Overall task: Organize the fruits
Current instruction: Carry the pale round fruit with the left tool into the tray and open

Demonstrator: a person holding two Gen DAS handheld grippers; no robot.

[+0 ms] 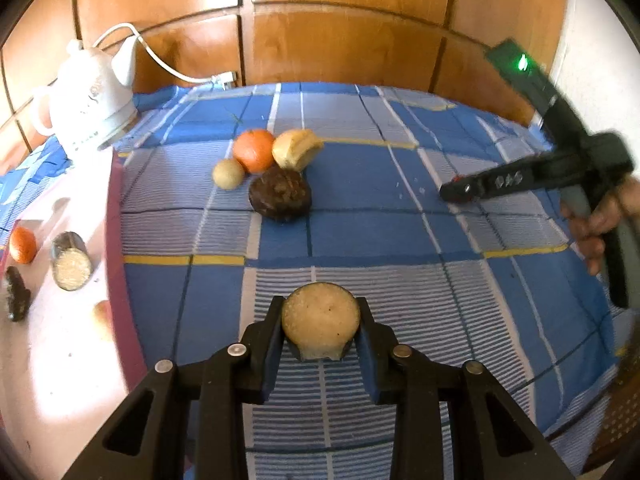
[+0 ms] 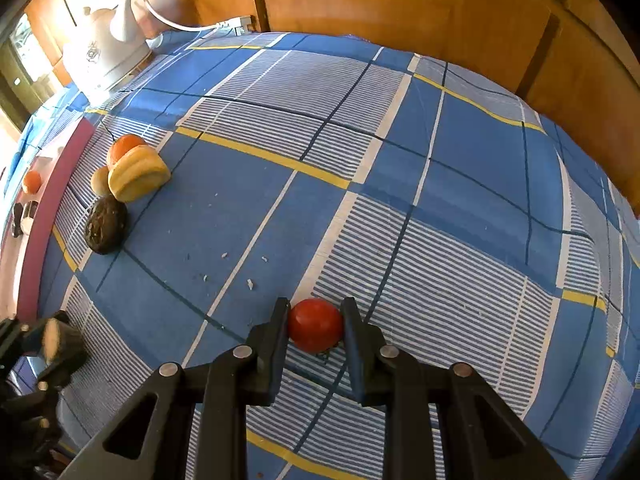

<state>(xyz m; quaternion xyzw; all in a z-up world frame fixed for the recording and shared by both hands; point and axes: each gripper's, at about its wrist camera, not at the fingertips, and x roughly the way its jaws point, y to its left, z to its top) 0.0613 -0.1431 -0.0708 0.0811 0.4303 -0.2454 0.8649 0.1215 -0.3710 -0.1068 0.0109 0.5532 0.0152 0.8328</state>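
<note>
1. Fruits were seen in three places on the blue checked cloth (image 2: pixel 460 208): a round red fruit (image 2: pixel 316 324), a pale cut fruit piece with dark skin (image 1: pixel 320 326), and a cluster further back.
2. The right gripper (image 2: pixel 316 322) was closed on the red fruit at its widest part, low against the cloth.
3. The left gripper (image 1: pixel 320 328) was closed on the cut piece by its skin sides.
4. The cluster held an orange citrus (image 1: pixel 254 150), a dark wrinkled fruit (image 1: pixel 280 194) and a yellow lobed piece (image 1: pixel 296 148), touching.
5. The red fruit was judged smooth and slippery; the cut piece, soft and easily crushed.
6. A white tray with a pink rim (image 1: pixel 114 240) already carried some pieces.
</note>
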